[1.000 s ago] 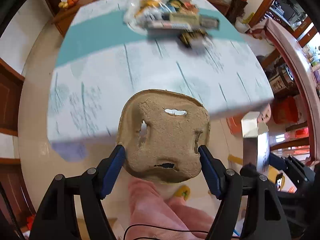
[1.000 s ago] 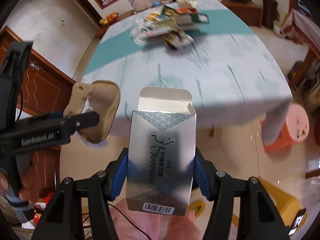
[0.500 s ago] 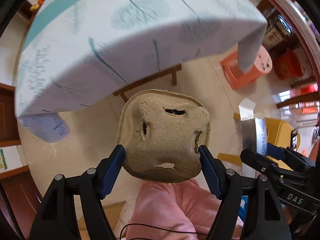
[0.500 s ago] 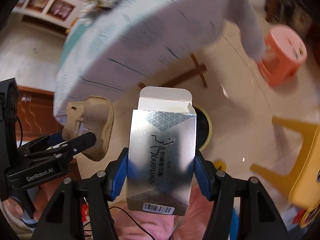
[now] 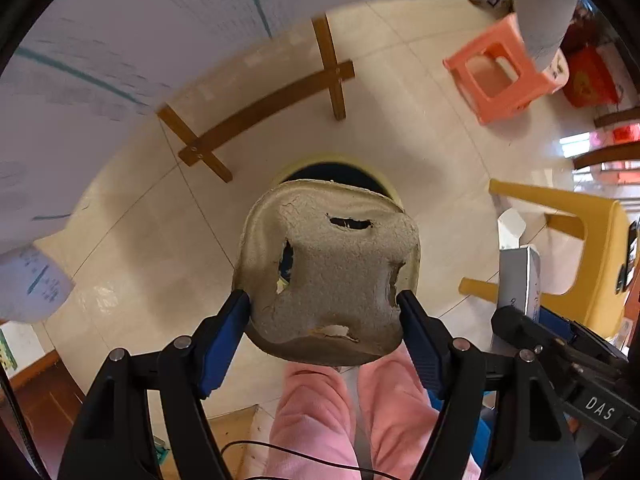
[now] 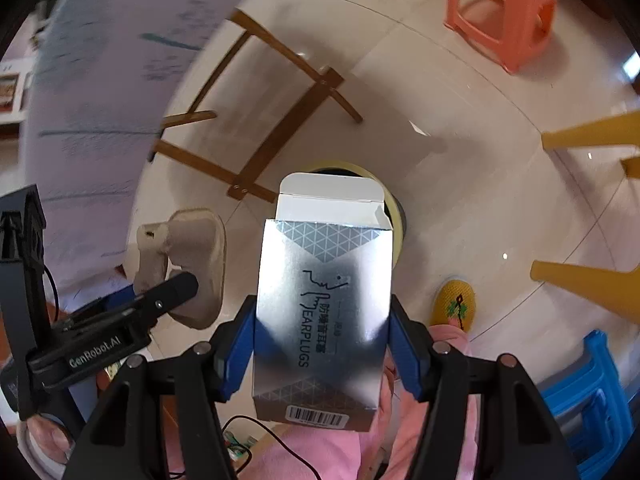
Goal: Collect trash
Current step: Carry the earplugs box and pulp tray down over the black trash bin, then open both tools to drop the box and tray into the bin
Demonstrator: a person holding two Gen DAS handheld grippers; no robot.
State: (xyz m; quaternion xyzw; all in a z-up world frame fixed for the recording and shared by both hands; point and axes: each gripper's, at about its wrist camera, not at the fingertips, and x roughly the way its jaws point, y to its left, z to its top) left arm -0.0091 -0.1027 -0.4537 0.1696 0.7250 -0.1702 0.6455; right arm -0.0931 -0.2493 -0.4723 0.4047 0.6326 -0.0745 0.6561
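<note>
1 pulp tray [image 5: 332, 272], 1 box [image 6: 324, 312] (open-topped), 2 claws [image 5: 324, 312] [image 6: 322, 344]

Two pieces of trash held above a yellow-rimmed bin on the floor.

The moulded pulp tray [image 5: 332, 276] is a beige, rough-surfaced piece with rounded corners and several torn holes; it is pinched at its two sides between blue fingers [image 5: 224, 336], its bumpy underside facing the camera, and it covers most of the bin's dark mouth. The earplug box [image 6: 324, 320] is a silver carton printed with grey triangles and the word EARPLUGS, its white top flap open, standing upright and clamped at both sides. The bin [image 6: 396, 216] shows only as a yellow rim behind the box.
</note>
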